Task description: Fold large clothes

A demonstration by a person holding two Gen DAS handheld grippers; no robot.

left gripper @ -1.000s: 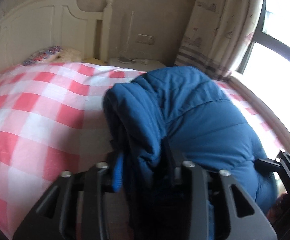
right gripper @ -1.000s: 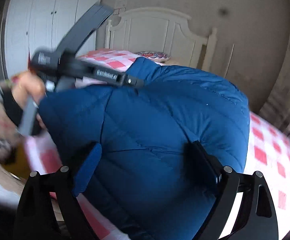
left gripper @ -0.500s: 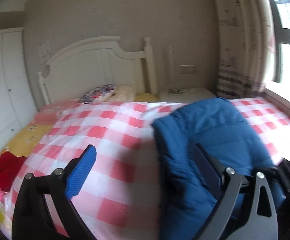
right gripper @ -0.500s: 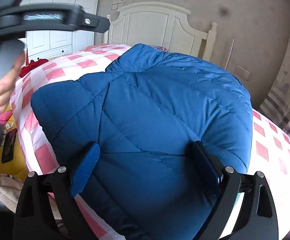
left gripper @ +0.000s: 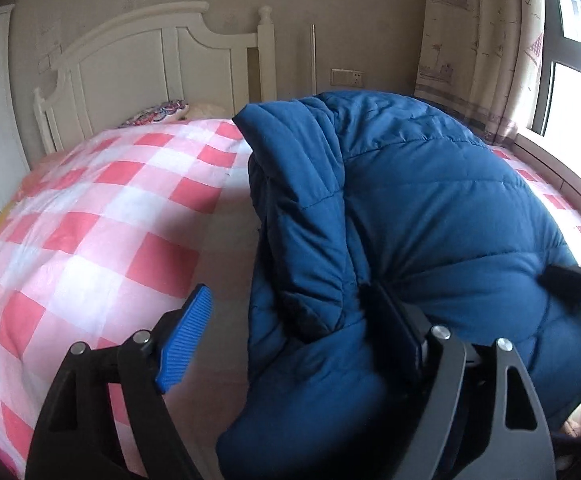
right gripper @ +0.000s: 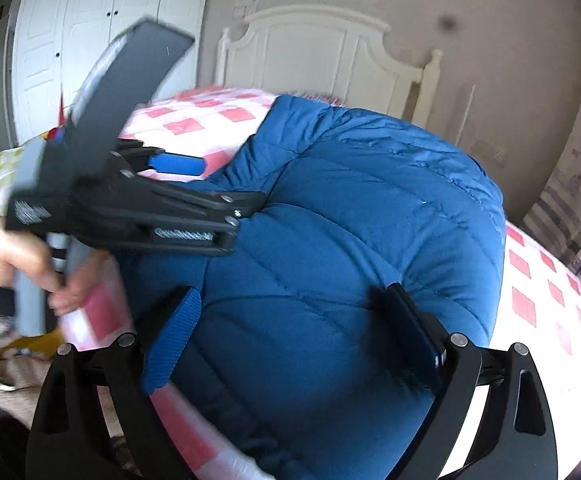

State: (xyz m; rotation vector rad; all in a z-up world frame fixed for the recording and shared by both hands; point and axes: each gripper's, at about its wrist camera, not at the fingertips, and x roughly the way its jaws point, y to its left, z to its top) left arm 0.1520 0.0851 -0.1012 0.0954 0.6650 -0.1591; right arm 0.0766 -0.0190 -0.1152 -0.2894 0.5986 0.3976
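Both tools gape wide over the puffy blue quilted jacket (left gripper: 430,220) on the pink-checked bed (left gripper: 90,220), left tool (left gripper: 286,324) apparently lining up on its folded edge, right tool (right gripper: 290,332) holding nothing.

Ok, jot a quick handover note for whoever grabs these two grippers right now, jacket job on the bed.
Left gripper: open, at the near left edge of the blue puffer jacket, holding nothing. One finger rests against the padding.
Right gripper: open, poised over the jacket's near end, gripping nothing.
Jacket: lies bunched on the pink checked bedspread, one side flap folded over onto the body, the rest puffed up.
Done: that side appears folded in.
Left: probably flatten it, fold the other side if needed, then fold it end to end. The far side is hidden, so check it first.
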